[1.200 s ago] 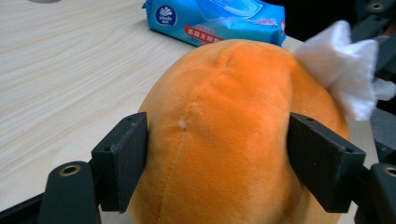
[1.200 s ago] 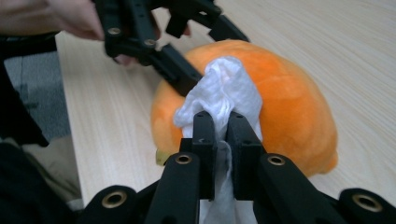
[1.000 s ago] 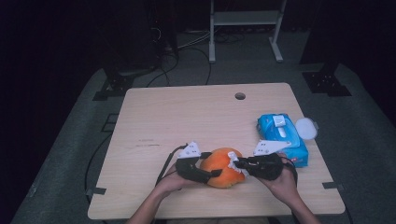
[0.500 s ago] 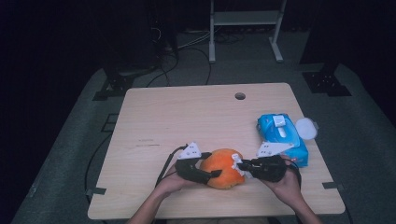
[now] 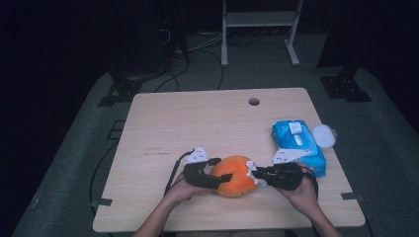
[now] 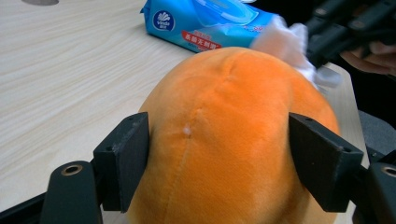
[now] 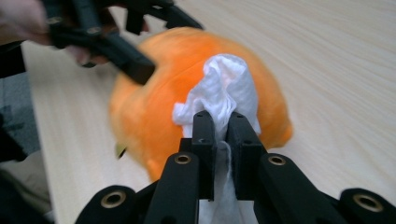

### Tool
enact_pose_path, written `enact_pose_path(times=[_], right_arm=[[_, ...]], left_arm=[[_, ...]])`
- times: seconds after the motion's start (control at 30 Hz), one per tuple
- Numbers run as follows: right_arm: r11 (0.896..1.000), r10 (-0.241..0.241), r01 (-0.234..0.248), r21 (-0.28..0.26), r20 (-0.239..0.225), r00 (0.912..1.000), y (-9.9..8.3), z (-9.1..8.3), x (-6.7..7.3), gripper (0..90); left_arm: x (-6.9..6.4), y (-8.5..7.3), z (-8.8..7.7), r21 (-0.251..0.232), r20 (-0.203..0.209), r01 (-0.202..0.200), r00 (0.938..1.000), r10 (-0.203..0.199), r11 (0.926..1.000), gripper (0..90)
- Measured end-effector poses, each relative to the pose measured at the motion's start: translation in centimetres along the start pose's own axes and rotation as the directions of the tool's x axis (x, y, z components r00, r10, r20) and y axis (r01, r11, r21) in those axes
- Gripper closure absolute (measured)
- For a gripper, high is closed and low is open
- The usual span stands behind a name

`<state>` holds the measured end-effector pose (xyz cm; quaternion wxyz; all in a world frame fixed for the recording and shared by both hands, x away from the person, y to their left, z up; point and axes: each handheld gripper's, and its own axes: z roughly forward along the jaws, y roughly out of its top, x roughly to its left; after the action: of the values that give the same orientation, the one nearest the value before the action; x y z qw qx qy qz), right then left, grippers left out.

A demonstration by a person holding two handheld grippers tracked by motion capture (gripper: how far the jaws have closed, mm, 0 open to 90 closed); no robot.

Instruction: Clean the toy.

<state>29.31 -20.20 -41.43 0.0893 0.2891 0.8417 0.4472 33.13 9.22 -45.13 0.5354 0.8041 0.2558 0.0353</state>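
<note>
An orange plush toy lies on the wooden table near its front edge. My left gripper comes at it from the left. Both black pads press into the plush toy's sides, and the jaws have just been closing on it. From the right, my right gripper is shut on a crumpled white wipe. The wipe rests against the top of the plush toy. In the left gripper view the wipe shows at the toy's far side.
A blue pack of wet wipes lies at the right of the table, its round white lid flipped open beside it. A small cable hole sits near the far edge. Dark floor, stands and cables surround the table.
</note>
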Motion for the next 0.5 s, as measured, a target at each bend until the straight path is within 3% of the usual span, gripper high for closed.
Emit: enact_pose_path(times=[0.1, 0.2, 0.33, 0.5], right_arm=[[0.999, -0.032, 0.032, 0.012, -0.035, 0.9989, 0.0, -0.1, 1.0, 81.6], [0.999, -0.038, 0.038, 0.019, -0.035, 0.9987, 0.1, 0.1, 1.0, 81.7], [0.999, 0.037, -0.037, 0.009, -0.032, 0.9988, -0.2, 0.4, -0.6, 82.0], [0.995, 0.099, -0.099, 0.016, 0.012, 0.9950, -0.6, 0.7, -2.4, 82.0]], left_arm=[[0.3, -0.1, -0.2, -0.001, 0.001, 0.030, 0.9996, -0.030, 0.9996, 22.7], [0.2, -0.2, -0.2, -0.002, 0.009, 0.021, 0.9997, -0.021, 0.9998, 23.2], [-0.3, -0.1, -0.1, 0.002, 0.025, -0.015, 0.9996, 0.015, 0.9999, 24.0], [-1.6, 0.2, 0.1, 0.013, 0.041, -0.081, 0.9959, 0.080, 0.9966, 23.1]])
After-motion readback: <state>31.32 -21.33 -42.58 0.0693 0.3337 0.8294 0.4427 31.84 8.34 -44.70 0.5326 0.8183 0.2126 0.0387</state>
